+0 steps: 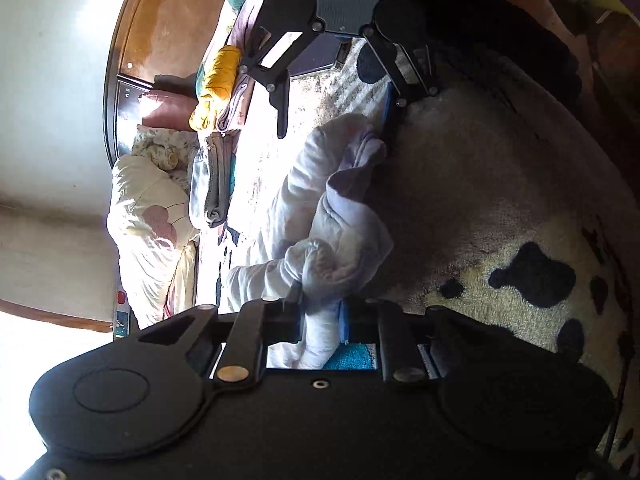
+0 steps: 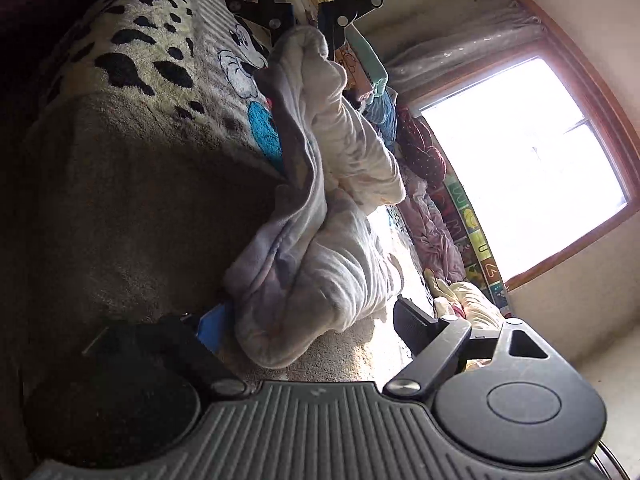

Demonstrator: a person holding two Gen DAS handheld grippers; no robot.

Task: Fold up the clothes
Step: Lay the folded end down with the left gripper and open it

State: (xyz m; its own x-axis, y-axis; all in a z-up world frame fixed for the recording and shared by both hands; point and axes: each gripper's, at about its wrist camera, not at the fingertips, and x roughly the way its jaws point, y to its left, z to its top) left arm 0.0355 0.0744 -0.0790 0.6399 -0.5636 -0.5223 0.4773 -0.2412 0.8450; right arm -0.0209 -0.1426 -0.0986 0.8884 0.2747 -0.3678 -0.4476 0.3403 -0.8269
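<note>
A pale lilac-white fleece garment lies bunched on a fuzzy blanket with black spots. My left gripper is shut on one end of the garment, cloth pinched between its blue pads. My right gripper is open at the far end, its fingers either side of the cloth. In the right wrist view the garment stretches away from my right gripper, whose jaws stand wide apart, to my left gripper at the top, shut on the far end.
Folded clothes are stacked along the far side of the bed, with a pale quilt and pillows beside them. A bright window and more piled clothes lie beyond the garment. A wooden headboard stands behind.
</note>
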